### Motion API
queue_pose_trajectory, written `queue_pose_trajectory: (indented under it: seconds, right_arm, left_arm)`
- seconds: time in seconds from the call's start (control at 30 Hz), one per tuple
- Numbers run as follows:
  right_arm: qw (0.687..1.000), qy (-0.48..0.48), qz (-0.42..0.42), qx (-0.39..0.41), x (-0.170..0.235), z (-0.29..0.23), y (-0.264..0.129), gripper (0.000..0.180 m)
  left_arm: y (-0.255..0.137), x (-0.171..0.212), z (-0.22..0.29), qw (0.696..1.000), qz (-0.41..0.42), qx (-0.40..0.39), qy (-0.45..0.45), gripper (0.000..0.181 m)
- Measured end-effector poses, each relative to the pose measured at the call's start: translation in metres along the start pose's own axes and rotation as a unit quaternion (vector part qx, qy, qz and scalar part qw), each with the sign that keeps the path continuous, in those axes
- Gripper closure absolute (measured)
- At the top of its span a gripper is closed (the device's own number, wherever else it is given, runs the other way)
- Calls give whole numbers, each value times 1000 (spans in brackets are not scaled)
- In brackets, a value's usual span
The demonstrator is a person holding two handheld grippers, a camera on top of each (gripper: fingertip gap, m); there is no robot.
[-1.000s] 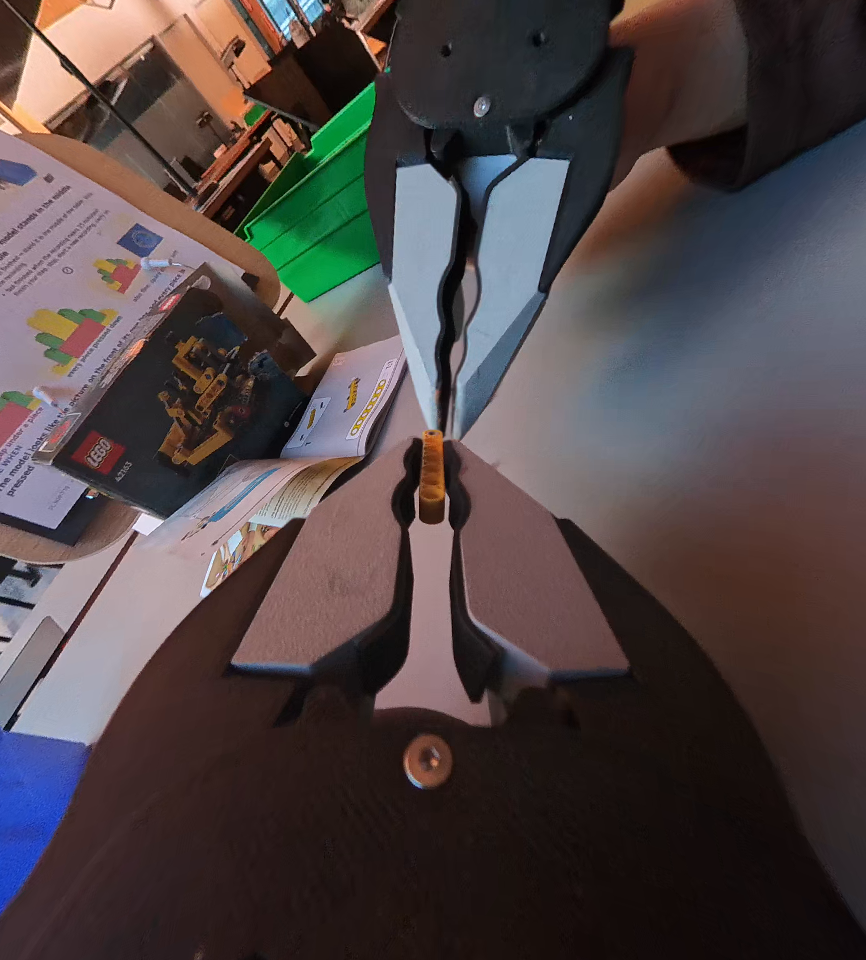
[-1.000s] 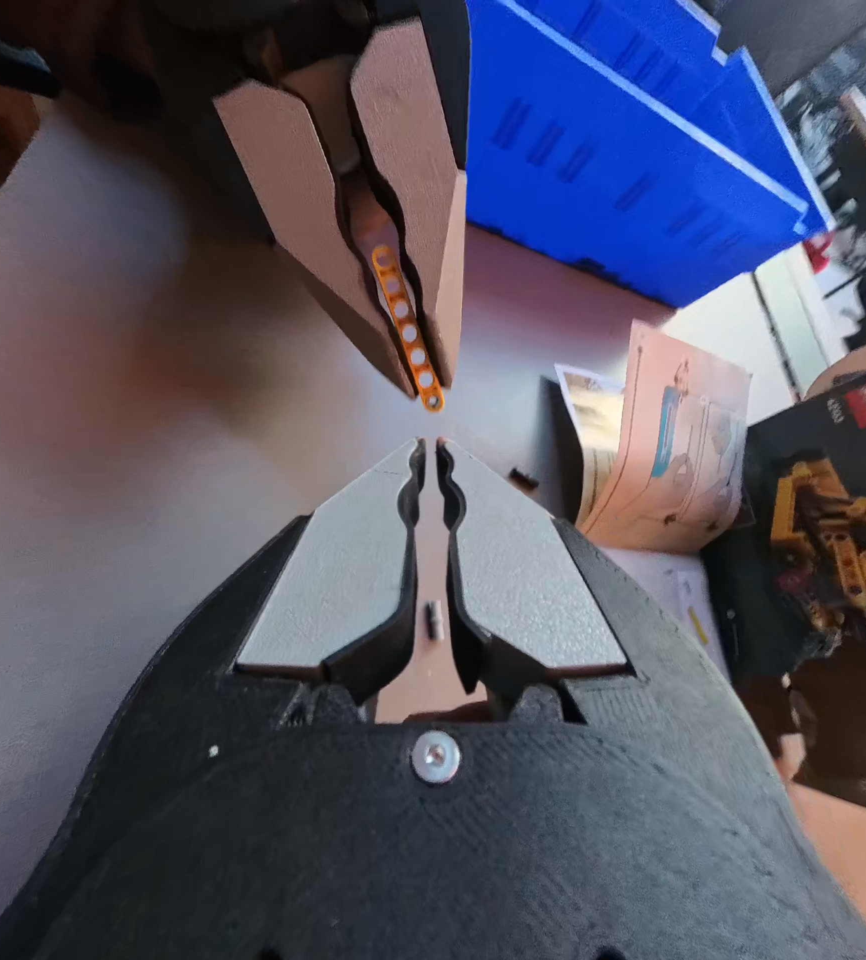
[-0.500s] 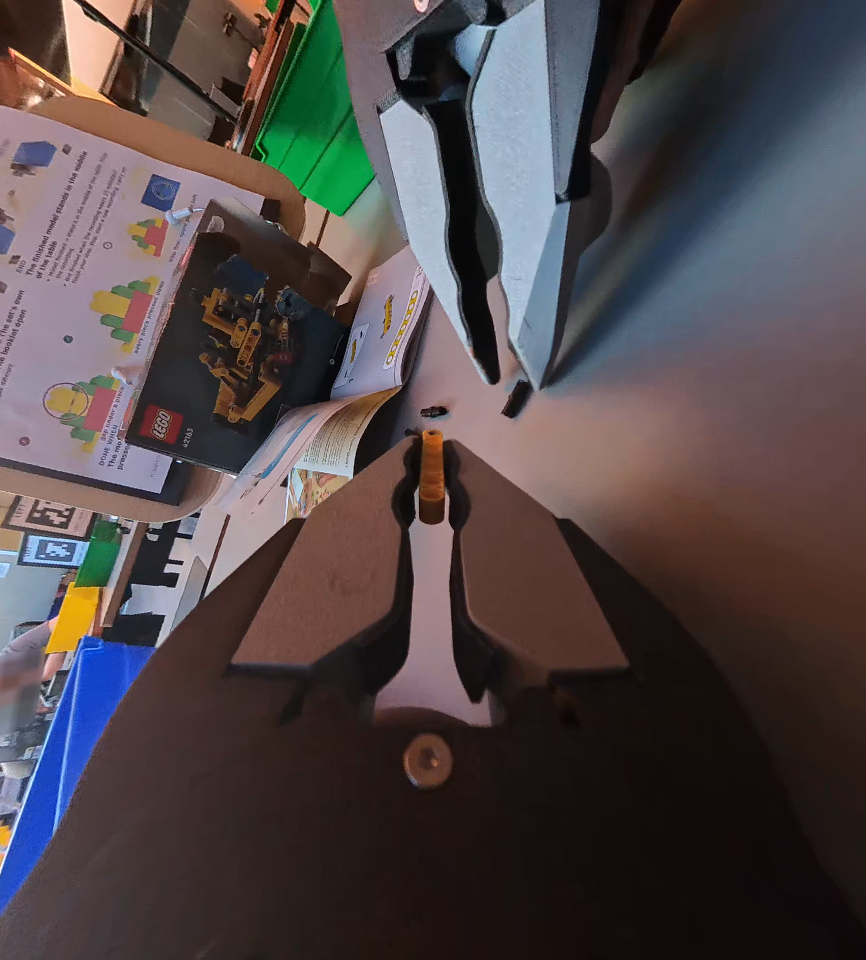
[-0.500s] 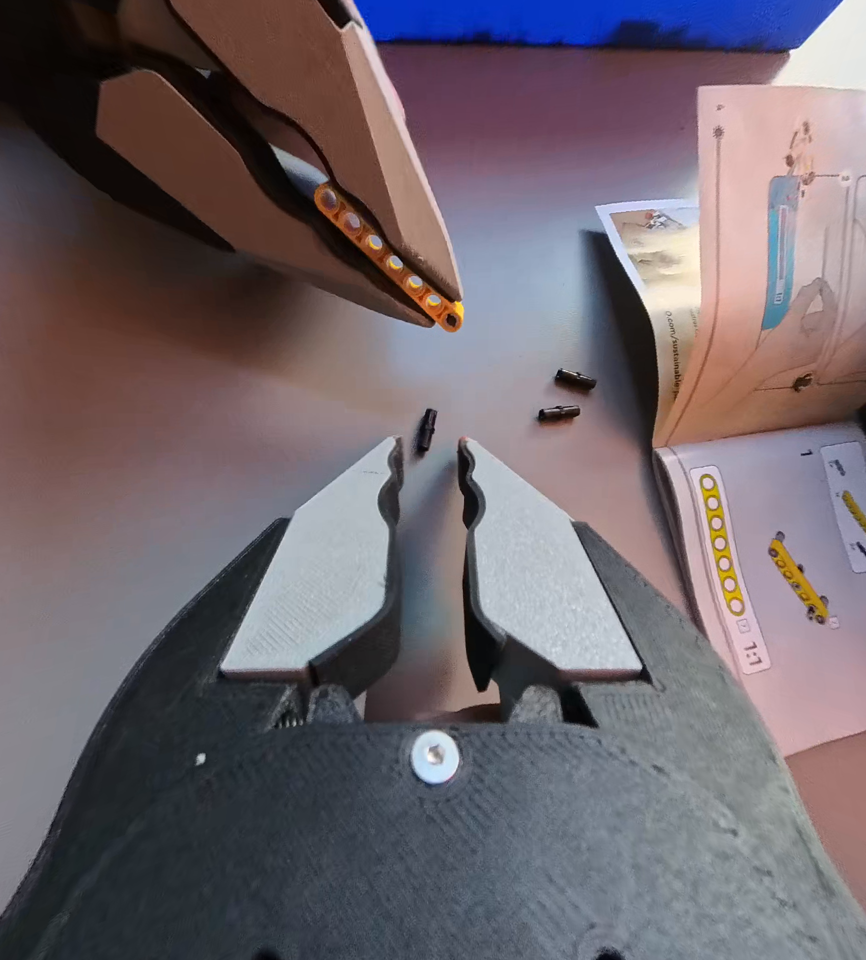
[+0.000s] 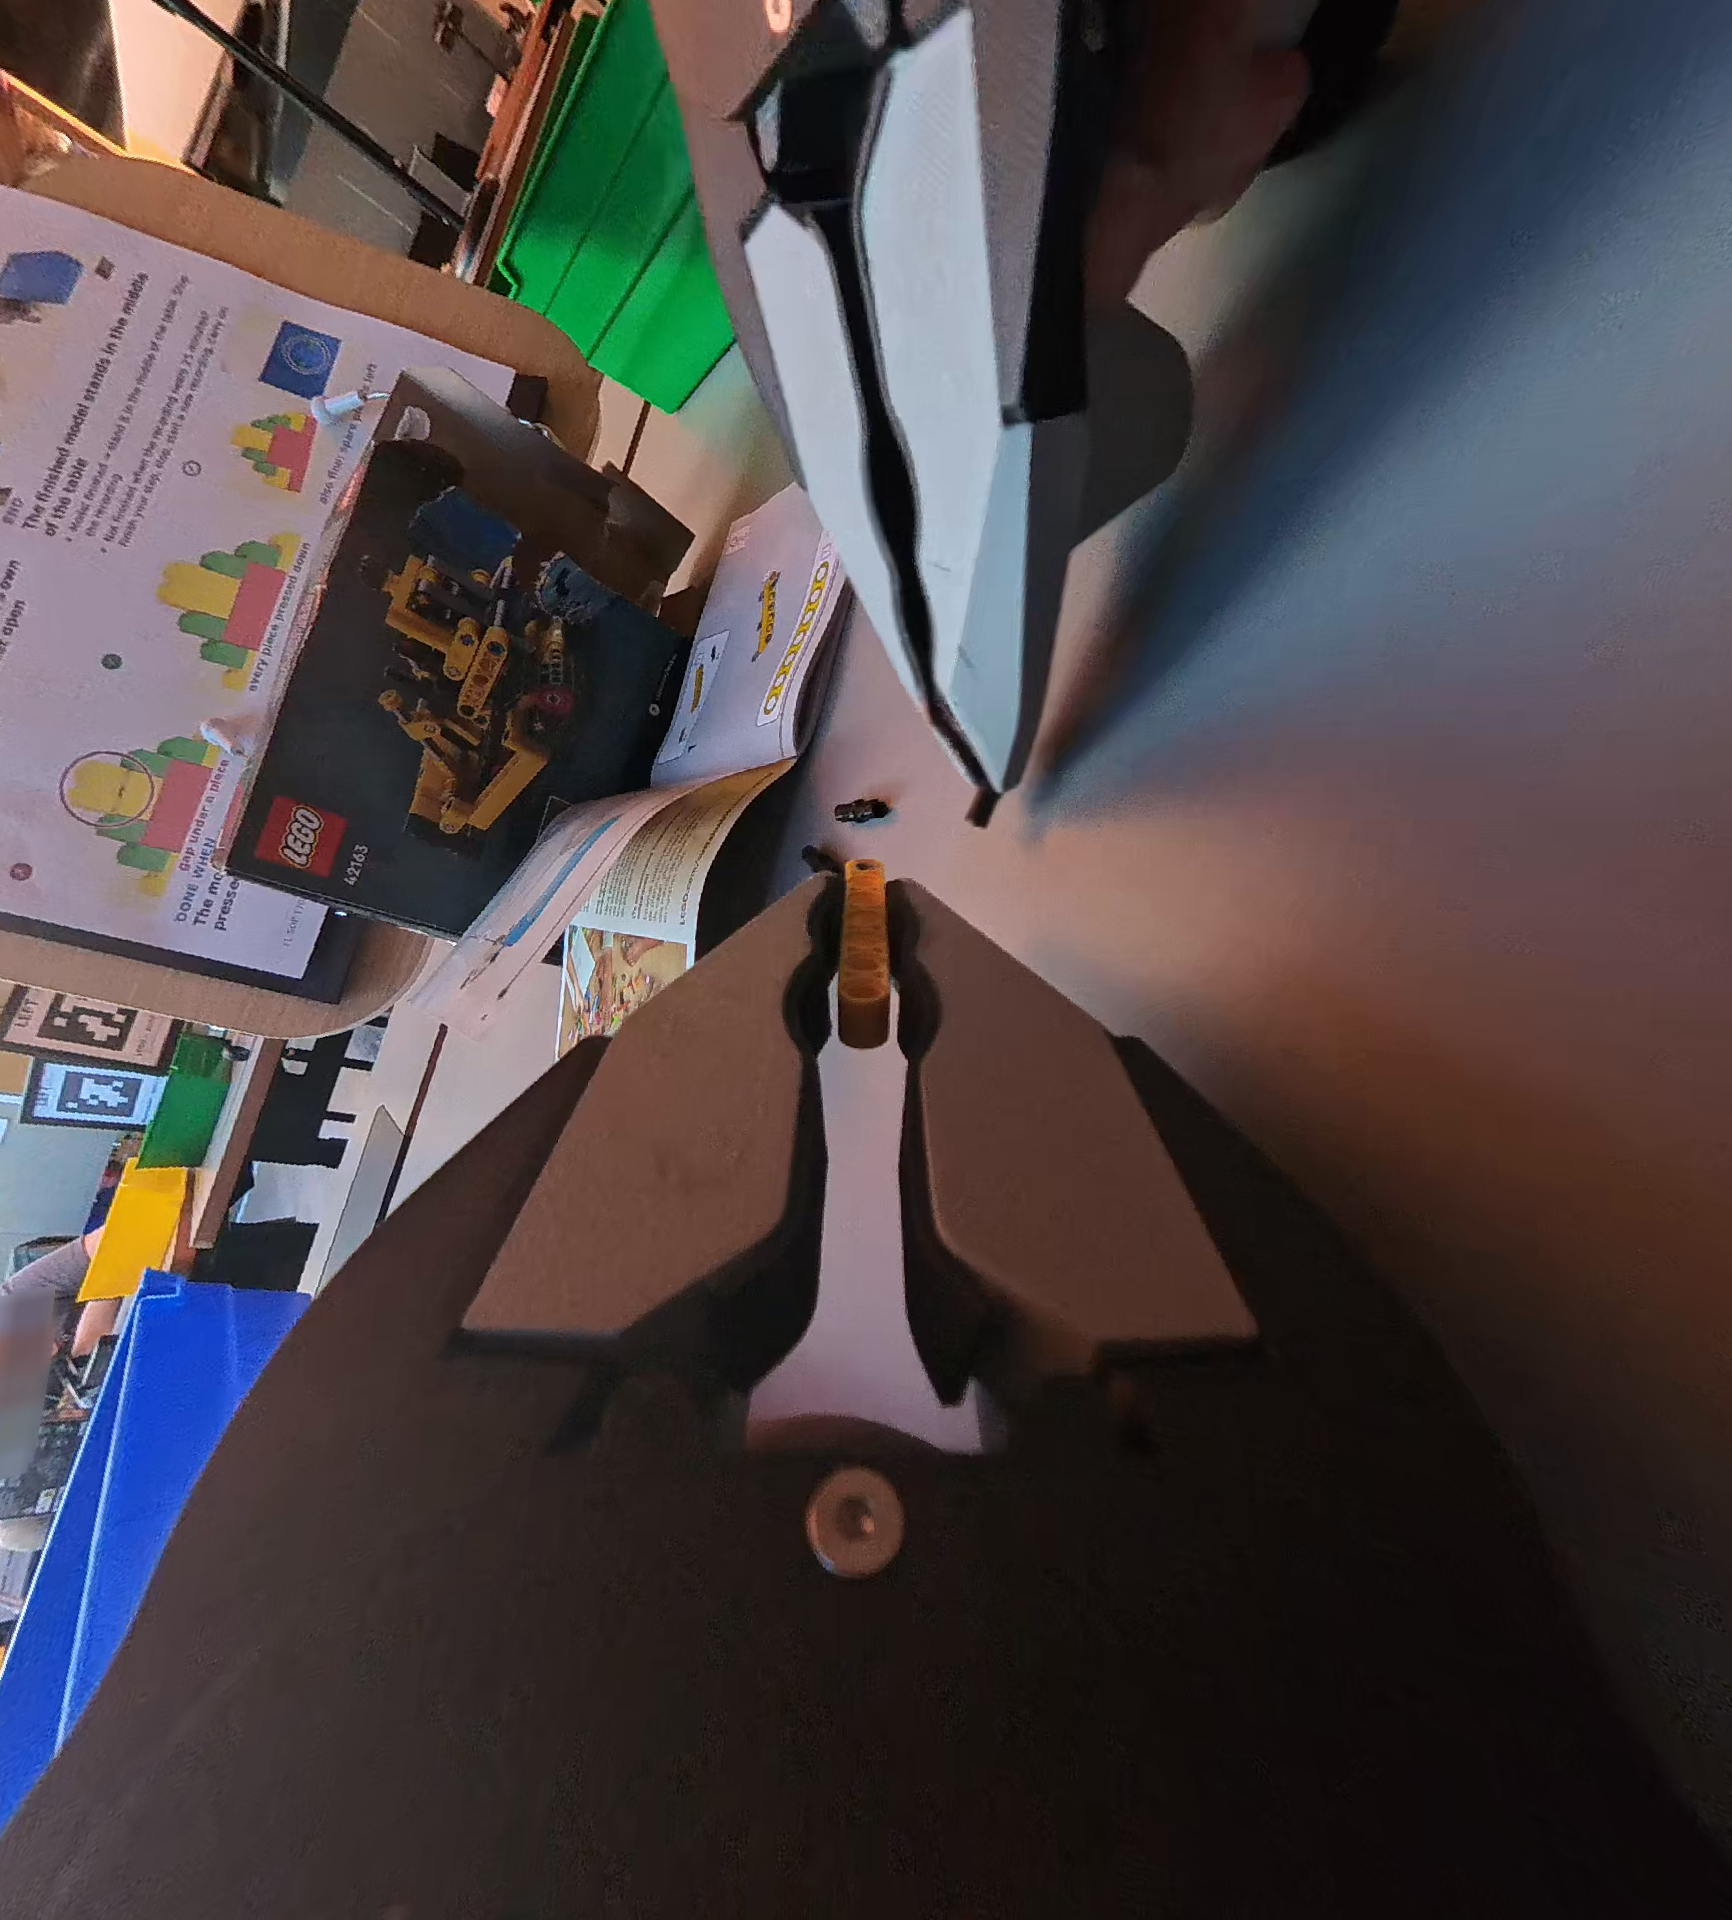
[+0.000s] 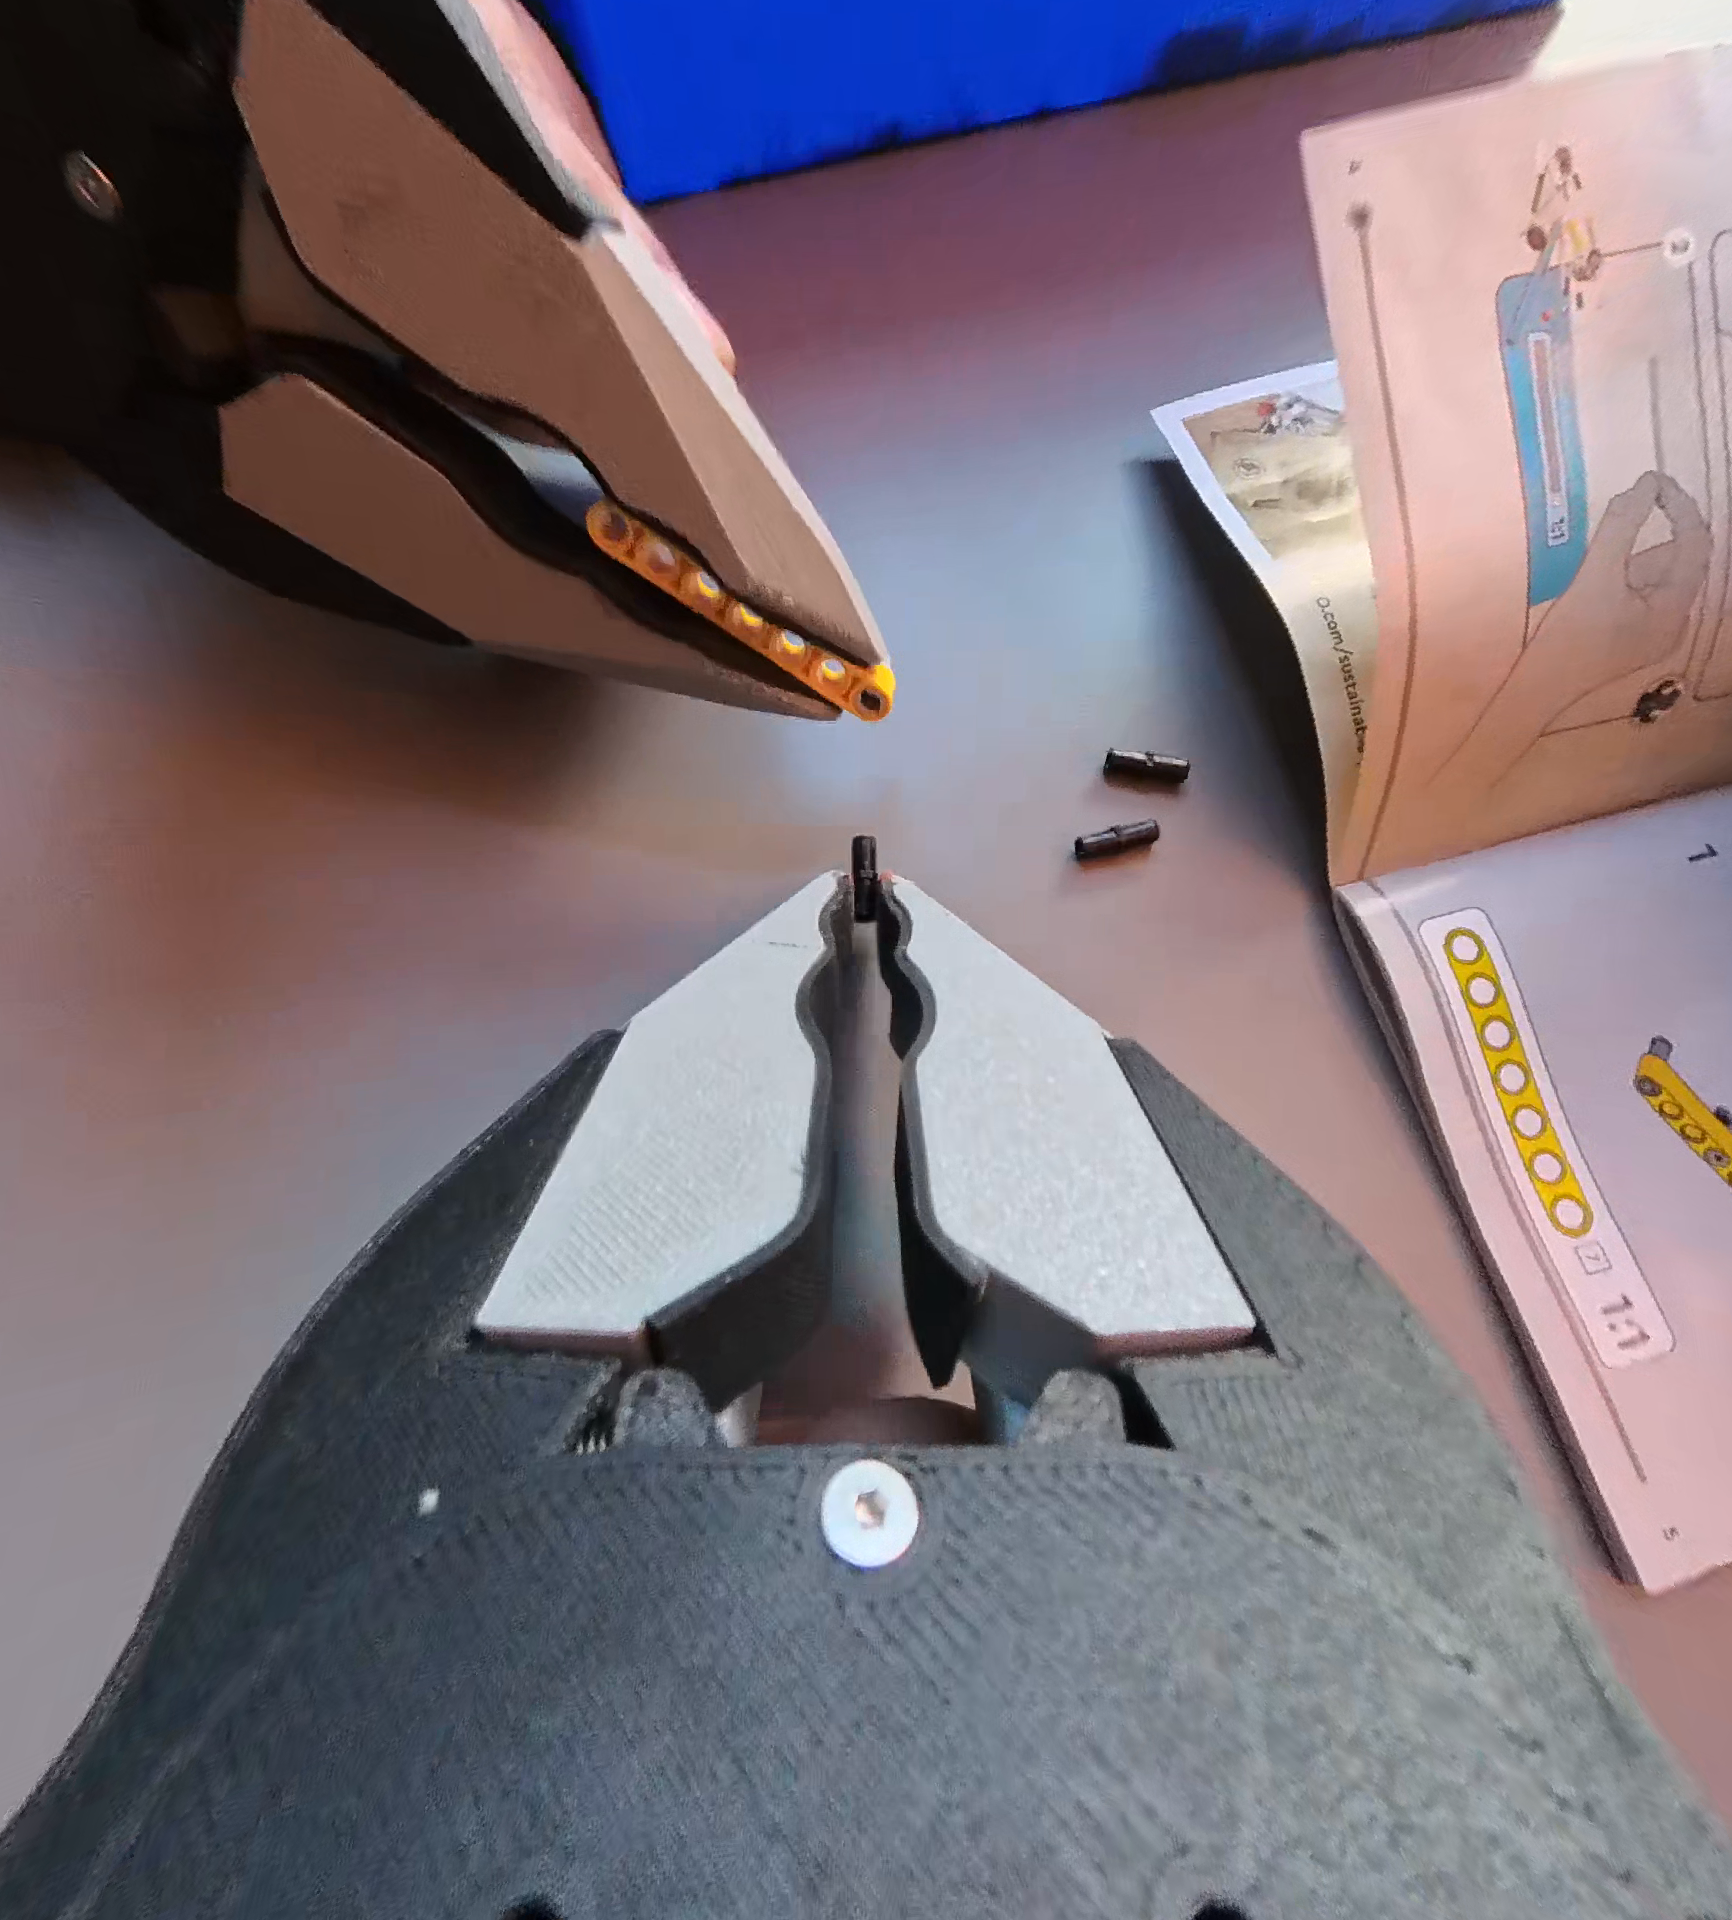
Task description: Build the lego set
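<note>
While seemingly pinched, pin (image 6: 864, 878) tips right gripper (image 6: 867, 883).

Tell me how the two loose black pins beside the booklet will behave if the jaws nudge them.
The two black pins look round and short, so they would probably roll on the smooth table. They seem tiny and light, so a nudge may scoot them toward the booklet. Probably stiff plastic.
</note>
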State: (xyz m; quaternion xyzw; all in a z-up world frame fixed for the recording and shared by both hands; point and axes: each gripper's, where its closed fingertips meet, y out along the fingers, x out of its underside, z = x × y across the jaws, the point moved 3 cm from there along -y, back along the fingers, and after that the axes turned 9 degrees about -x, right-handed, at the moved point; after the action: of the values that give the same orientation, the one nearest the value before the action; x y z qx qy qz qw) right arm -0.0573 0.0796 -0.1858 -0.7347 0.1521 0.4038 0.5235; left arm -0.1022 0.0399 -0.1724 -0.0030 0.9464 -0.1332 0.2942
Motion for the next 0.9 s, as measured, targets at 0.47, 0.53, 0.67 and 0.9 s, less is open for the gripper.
queue_pose_trajectory:
  seconds: [0.47,0.53,0.67,0.9]
  right_arm:
    - [991,95,59,-76,-16,-4,-3,179]
    - [989,104,63,-86,-17,-5,-3,179]
    - [988,111,63,-92,-17,-6,-2,178]
    - [986,119,61,-98,-16,-6,0,178]
  left_arm:
    - [2,-1,10,994,-3,-17,105,175]
    - [2,-2,11,993,-1,-21,114,175]
    - [2,-4,11,993,2,-23,117,175]
    - [2,-4,13,992,1,-23,127,175]
